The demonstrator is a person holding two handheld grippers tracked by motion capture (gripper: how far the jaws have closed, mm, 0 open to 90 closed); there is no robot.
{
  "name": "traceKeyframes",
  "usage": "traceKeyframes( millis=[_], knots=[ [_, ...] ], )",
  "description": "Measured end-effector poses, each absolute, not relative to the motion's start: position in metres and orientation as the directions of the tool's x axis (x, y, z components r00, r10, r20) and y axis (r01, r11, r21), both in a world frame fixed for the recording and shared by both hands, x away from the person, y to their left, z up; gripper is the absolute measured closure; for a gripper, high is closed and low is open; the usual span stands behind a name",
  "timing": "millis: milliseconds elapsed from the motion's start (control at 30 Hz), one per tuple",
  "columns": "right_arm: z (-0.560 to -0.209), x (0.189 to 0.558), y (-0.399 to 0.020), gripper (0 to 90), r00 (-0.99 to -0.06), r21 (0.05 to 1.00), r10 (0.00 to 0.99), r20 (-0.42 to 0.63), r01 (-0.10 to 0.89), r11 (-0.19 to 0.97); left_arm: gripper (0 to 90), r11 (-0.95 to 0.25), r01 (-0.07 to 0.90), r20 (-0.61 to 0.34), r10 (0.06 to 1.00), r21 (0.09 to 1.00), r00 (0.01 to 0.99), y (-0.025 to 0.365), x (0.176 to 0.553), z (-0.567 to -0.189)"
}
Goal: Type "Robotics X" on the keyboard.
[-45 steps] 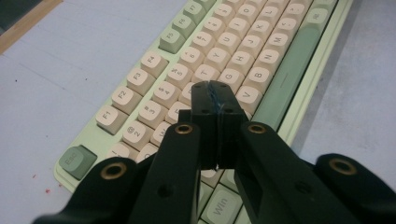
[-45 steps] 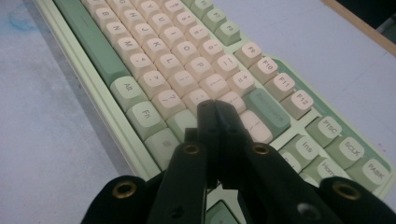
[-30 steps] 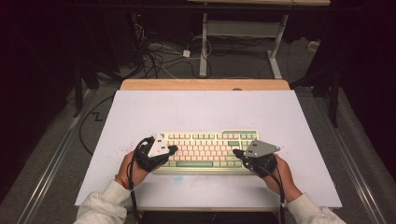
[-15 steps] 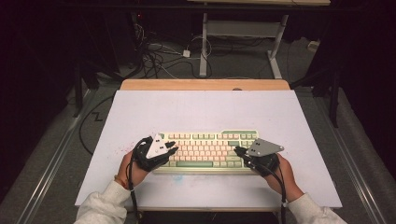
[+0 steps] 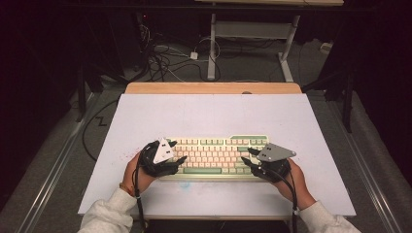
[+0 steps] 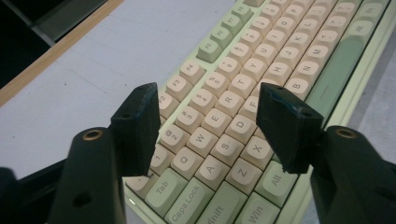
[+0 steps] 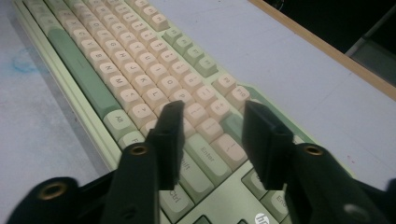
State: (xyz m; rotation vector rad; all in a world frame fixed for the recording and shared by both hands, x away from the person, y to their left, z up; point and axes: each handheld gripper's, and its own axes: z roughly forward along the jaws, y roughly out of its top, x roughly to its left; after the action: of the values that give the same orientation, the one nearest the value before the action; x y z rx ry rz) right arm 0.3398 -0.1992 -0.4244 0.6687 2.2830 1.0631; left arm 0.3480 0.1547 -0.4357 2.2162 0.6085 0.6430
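Note:
A cream and pale-green keyboard [image 5: 216, 158] lies near the front of the white table cover [image 5: 209, 114]. My left gripper [image 5: 177, 151] hovers over its left end, above the Q, W and A keys [image 6: 205, 140]. The jaws of the left gripper [image 6: 208, 100] have just been opening and stand apart with nothing gripped. My right gripper [image 5: 248, 156] sits over the keyboard's right end near the Enter key [image 7: 208, 154]. The right gripper's [image 7: 213, 109] jaws have also just been opening, with only keys [image 7: 130, 60] beneath them.
The wooden table edge [image 5: 214, 88] runs along the far side of the white cover. Beyond it, cables [image 5: 165, 58] lie on the floor beside a white desk frame [image 5: 286, 63]. A faint blue smudge [image 7: 23, 60] marks the cover in front of the keyboard.
Both grippers' jaws were together a second ago and now stand apart. Both hands have stayed at the keyboard's two ends.

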Motion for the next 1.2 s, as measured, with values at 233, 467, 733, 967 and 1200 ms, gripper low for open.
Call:
traceKeyframes(
  millis=[233,467,733,967,1200],
  knots=[
    [-0.427,0.341,-0.197,37.5,-0.731,0.8,0.636,-0.249,0.216,0.56,29.3,-0.612,0.221,0.269,0.605,0.76,0.749,0.154,0.348,-0.439],
    [-0.43,0.344,-0.198,21.1,-0.696,0.819,0.672,-0.253,0.215,0.531,16.7,-0.612,0.22,0.28,0.614,0.76,0.738,0.149,0.347,-0.444],
    [-0.432,0.347,-0.198,16.2,-0.687,0.814,0.678,-0.26,0.221,0.536,15.5,-0.59,0.215,0.287,0.638,0.778,0.714,0.144,0.345,-0.446],
    [-0.432,0.347,-0.198,16.3,-0.696,0.82,0.672,-0.252,0.215,0.53,15.5,-0.6,0.201,0.305,0.632,0.774,0.712,0.143,0.345,-0.445],
    [-0.431,0.346,-0.196,16.0,-0.689,0.82,0.674,-0.268,0.204,0.534,15.5,-0.584,0.186,0.305,0.637,0.79,0.708,0.144,0.343,-0.442]
  ],
)
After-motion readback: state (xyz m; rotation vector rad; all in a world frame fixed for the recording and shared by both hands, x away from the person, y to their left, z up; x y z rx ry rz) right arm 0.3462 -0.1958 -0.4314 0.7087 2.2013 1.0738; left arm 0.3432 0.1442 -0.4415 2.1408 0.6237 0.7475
